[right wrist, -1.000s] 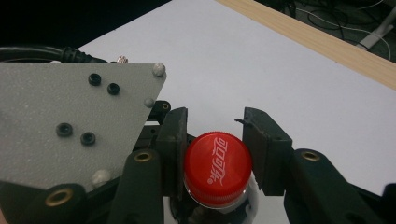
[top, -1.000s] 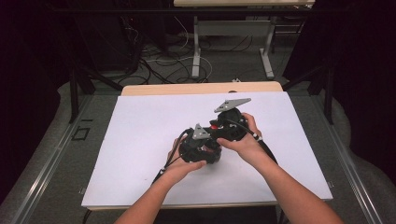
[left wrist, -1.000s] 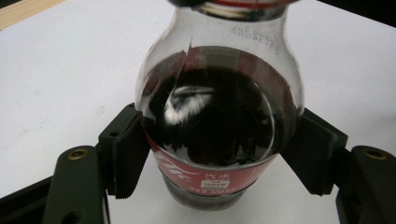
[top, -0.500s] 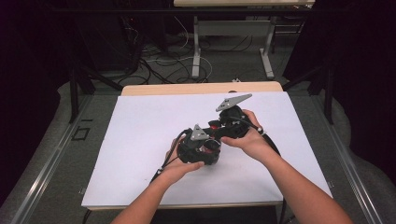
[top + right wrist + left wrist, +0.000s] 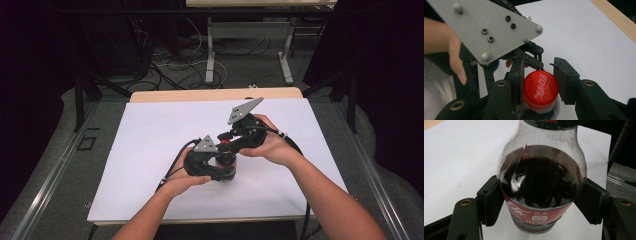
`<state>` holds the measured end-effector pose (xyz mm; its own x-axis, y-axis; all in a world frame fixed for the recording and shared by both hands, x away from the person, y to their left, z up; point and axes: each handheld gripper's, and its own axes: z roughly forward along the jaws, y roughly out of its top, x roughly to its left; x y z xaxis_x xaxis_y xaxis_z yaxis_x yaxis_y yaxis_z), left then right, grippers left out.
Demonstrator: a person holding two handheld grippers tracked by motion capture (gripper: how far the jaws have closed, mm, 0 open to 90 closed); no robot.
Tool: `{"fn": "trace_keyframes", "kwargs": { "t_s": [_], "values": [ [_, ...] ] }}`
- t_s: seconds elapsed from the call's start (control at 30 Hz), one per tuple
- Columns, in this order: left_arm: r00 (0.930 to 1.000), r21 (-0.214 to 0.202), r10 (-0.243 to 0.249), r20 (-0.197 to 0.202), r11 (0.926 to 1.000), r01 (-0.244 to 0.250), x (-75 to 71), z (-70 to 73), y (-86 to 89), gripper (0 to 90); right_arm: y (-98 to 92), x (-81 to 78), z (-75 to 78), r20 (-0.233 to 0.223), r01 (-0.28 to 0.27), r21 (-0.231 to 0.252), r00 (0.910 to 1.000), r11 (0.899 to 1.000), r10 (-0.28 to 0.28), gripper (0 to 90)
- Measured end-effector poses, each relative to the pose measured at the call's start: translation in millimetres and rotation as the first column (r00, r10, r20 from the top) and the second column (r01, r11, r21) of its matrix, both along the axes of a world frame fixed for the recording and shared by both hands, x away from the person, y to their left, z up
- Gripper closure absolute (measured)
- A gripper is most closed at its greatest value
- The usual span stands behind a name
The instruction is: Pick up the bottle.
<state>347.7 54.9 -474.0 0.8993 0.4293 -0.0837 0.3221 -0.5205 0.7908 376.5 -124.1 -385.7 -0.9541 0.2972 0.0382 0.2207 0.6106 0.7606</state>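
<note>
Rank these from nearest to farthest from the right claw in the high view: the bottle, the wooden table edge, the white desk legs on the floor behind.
1. The bottle: in the right claw, gripped at its red cap, at mid-table.
2. The wooden table edge: along the far side of the white sheet.
3. The white desk legs: on the floor beyond the table.

It looked like a lab or workshop: a white-covered table (image 5: 150,150) stood on grey flooring, with loose cables (image 5: 165,60) at 12 o'clock beneath metal desk legs (image 5: 210,50) amid dark surroundings.
</note>
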Motion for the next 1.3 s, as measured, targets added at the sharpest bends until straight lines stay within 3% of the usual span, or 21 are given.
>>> {"fn": "trace_keyframes", "kwargs": {
  "t_s": [0.07, 0.1, 0.17, 0.23, 0.27, 0.33, 0.37, 0.4, 0.43, 0.47, 0.5, 0.7, 0.73, 0.83, 0.93, 1.07, 1.2, 1.23, 1.27, 1.3],
  "values": [
    [1.0, -0.003, 0.006, 0.002, 1.0, -0.006, -0.6, -0.2, 0.1, 30.0, -0.4, 1.5, 0.3, 0.006, -0.027, -0.007, 0.9996, 1.0, 0.027, 62.0],
    [0.9996, -0.01, 0.019, 0.022, 0.9998, -0.019, -0.5, -1.0, -0.4, 30.0, 0.8, 1.3, 0.4, -0.002, -0.022, -0.002, 0.9998, 1.0, 0.022, 61.7],
    [0.9988, 0.007, 0.046, 0.015, 0.9989, -0.047, -0.9, 0.3, 0.0, 30.0, 1.6, 1.7, 0.4, -0.002, 0.004, 0.002, 1.0, 1.0, -0.004, 61.3],
    [0.9976, 0.007, 0.066, 0.018, 0.9978, -0.066, -1.0, 0.1, -0.6, 30.1, 3.9, 0.4, 0.5, -0.001, 0.049, 0.003, 0.9988, 0.999, -0.049, 56.6],
    [0.9963, 0.027, 0.084, 0.021, 0.9961, -0.085, 1.0, 1.3, 0.2, 30.1, 5.1, 0.0, 0.4, 0.005, 0.074, 0.003, 0.9973, 0.997, -0.074, 53.1],
    [0.9936, 0.04, 0.111, 0.025, 0.993, -0.111, 1.9, 0.6, 1.6, 30.1, 7.6, -3.9, 1.6, 0.014, 0.142, -0.003, 0.9898, 0.99, -0.142, 50.1],
    [0.9905, 0.022, 0.137, 0.015, 0.9903, -0.137, 1.7, -0.4, 1.1, 30.1, 8.9, -5.7, 2.3, 0.011, 0.184, 0.001, 0.9829, 0.983, -0.184, 47.6],
    [0.9905, 0.022, 0.137, 0.015, 0.9903, -0.137, 1.7, -0.4, 1.1, 30.1, 8.9, -5.7, 2.3, 0.011, 0.184, 0.001, 0.9829, 0.983, -0.184, 47.6],
    [0.9898, 0.031, 0.142, 0.013, 0.9893, -0.142, 3.5, 0.3, 3.6, 30.1, 11.3, -9.0, 3.2, 0.033, 0.247, 0.003, 0.9683, 0.969, -0.247, 46.2],
    [0.9861, 0.005, 0.165, 0.019, 0.9863, -0.165, 2.8, -1.6, 2.5, 30.1, 12.2, -9.8, 3.6, 0.05, 0.272, 0.002, 0.961, 0.962, -0.272, 46.3],
    [0.9861, 0.005, 0.165, 0.019, 0.9863, -0.165, 2.8, -1.6, 2.5, 30.1, 13.6, -11.1, 3.3, 0.07, 0.307, 0.006, 0.9493, 0.952, -0.307, 46.2],
    [0.9816, 0.001, 0.19, 0.013, 0.9817, -0.19, 0.3, -0.7, 2.7, 30.0, 21.3, -17.9, 1.5, 0.072, 0.401, 0.068, 0.9112, 0.913, -0.406, 46.8],
    [0.9816, 0.001, 0.19, 0.013, 0.9817, -0.19, 0.3, -0.7, 2.7, 30.0, 22.7, -18.8, 0.9, 0.073, 0.414, 0.062, 0.9054, 0.908, -0.418, 47.8],
    [0.9789, -0.003, 0.203, 0.021, 0.9792, -0.203, 0.9, -0.2, 2.8, 30.0, 26.5, -20.3, -1.5, 0.07, 0.432, 0.066, 0.8972, 0.9, -0.436, 51.6],
    [0.9788, 0.0, 0.204, 0.019, 0.979, -0.204, 0.8, 0.1, 3.4, 30.0, 28.6, -21.5, -2.7, 0.071, 0.433, 0.066, 0.8967, 0.899, -0.437, 58.9],
    [0.9792, 0.007, 0.202, 0.022, 0.9794, -0.202, 0.2, 0.2, 4.2, 30.1, 29.3, -22.4, -3.1, 0.077, 0.409, 0.061, 0.9077, 0.911, -0.413, 61.8],
    [0.983, 0.02, 0.182, 0.022, 0.983, -0.183, -0.3, 0.0, 4.7, 30.1, 23.8, -15.2, -2.2, 0.045, 0.34, 0.048, 0.9385, 0.939, -0.342, 62.1],
    [0.983, 0.02, 0.182, 0.022, 0.983, -0.183, -0.3, 0.0, 4.7, 30.1, 23.8, -15.2, -2.2, 0.045, 0.34, 0.048, 0.9385, 0.939, -0.342, 62.1],
    [0.9855, 0.032, 0.168, 0.026, 0.9852, -0.168, -0.1, 0.5, 5.8, 30.1, 20.9, -10.3, -0.7, 0.02, 0.279, 0.031, 0.96, 0.96, -0.279, 62.1],
    [0.9852, 0.026, 0.17, 0.021, 0.985, -0.171, -0.7, 0.4, 5.6, 30.1, 20.0, -8.1, 0.1, 0.018, 0.233, 0.026, 0.9721, 0.972, -0.234, 62.1]
  ]
}}
